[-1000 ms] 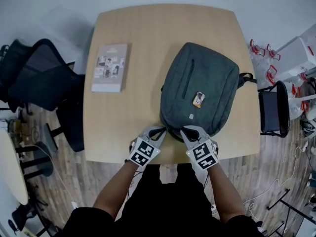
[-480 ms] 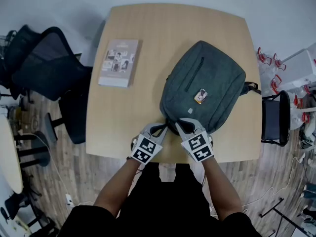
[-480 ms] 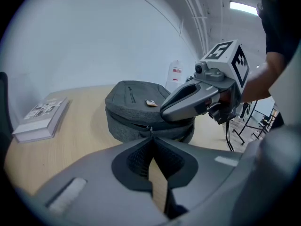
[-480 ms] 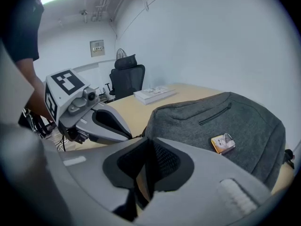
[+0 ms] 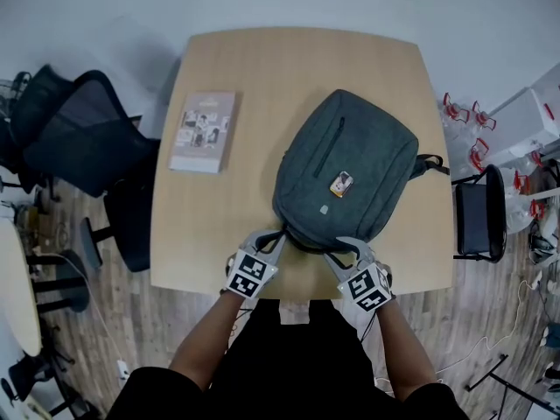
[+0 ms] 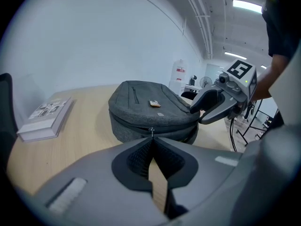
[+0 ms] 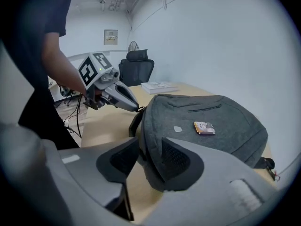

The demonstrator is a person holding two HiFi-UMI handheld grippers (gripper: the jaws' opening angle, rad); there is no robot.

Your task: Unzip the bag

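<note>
A grey backpack (image 5: 346,169) lies flat on the wooden table (image 5: 262,68), with a small orange tag (image 5: 340,183) on top. My left gripper (image 5: 269,239) sits at the bag's near end. Its jaws are shut on the silver zipper pull (image 6: 151,131), and the black carry handle (image 7: 134,121) hangs just beside it. My right gripper (image 5: 343,254) is at the bag's near right corner. Its jaws have just been opening, and the bag's edge (image 7: 149,149) stands between the spread pads. The zipper line (image 6: 127,123) along the side looks closed.
A book (image 5: 203,132) lies on the left of the table. A black office chair (image 5: 79,143) stands to the left, and a black seat (image 5: 479,201) to the right. Both grippers are close to the table's near edge (image 5: 297,285).
The right gripper has drawn back toward the table's near edge and to the right, and its jaws have spread apart. The left gripper stays shut at the bag's near end.
</note>
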